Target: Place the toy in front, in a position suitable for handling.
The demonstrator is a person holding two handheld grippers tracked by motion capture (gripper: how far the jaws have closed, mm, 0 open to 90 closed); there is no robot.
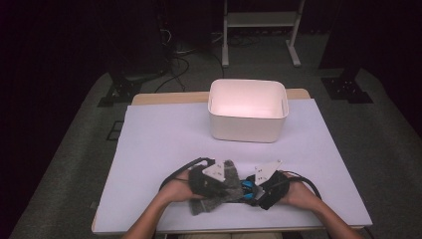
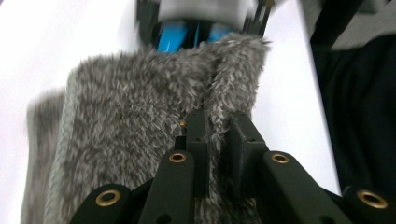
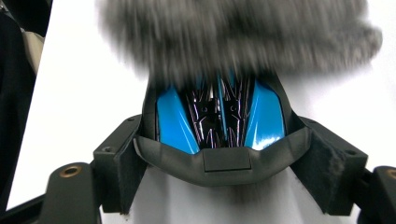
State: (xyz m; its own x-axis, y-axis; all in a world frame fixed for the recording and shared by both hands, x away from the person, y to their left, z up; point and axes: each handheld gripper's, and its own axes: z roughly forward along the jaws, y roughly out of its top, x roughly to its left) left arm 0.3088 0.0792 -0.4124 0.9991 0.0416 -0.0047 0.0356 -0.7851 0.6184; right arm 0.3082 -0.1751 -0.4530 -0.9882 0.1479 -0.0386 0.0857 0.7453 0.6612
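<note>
Tabletop: carries a bin, a fuzzy cloth and a clip.
Bin: far middle, standing upright, well behind everything else.
Fuzzy cloth: near edge, lying on the tabletop, in front of the bin, left of the clip.
Clip: just right of the cloth, touching its edge.
Left claw: at the cloth's left side, closed on a fold of it.
Right claw: right of the cloth, clamped around the clip, facing the left claw.
</note>
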